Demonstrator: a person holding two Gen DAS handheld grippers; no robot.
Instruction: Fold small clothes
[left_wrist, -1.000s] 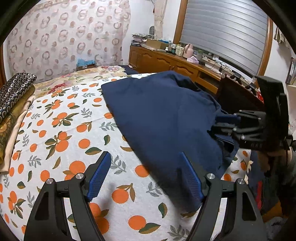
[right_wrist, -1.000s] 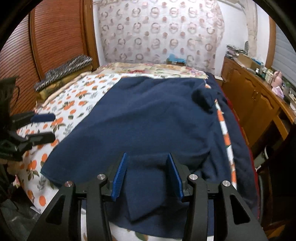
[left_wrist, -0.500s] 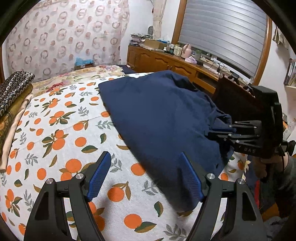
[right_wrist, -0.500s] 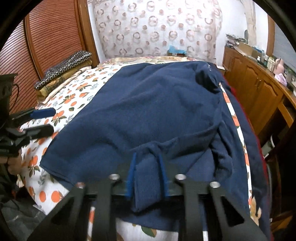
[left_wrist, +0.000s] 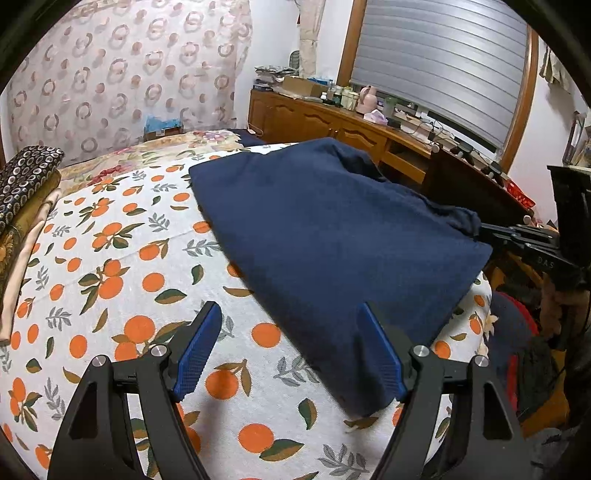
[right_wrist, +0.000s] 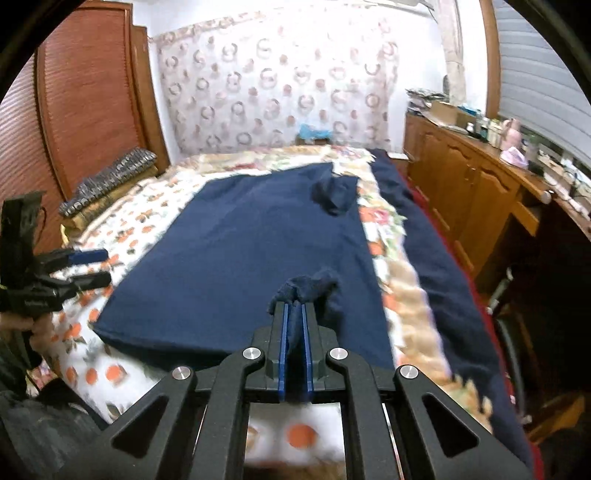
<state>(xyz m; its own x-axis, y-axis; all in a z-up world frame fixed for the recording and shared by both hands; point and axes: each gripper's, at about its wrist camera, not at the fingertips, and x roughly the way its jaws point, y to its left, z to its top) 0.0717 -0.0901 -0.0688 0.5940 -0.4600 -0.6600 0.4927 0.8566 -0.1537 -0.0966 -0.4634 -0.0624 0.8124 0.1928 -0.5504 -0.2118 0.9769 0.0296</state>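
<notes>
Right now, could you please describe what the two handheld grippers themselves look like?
Both are alike: the left gripper and right gripper have matte black angular link arms with triangular cut-outs, joined by round silver pins. Their fingers carry blue pads with a fine cross-hatched texture. Seen from the side, the right one's black body bears small pale lettering, too small to read with certainty.

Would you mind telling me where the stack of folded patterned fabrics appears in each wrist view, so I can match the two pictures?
Left wrist view: the stack of folded patterned fabrics sits at the far left edge, on the bed beside the orange-print sheet.
Right wrist view: the same stack lies left of centre, below the wooden louvred door.
Shared landmark: the navy garment spread on the bed.
</notes>
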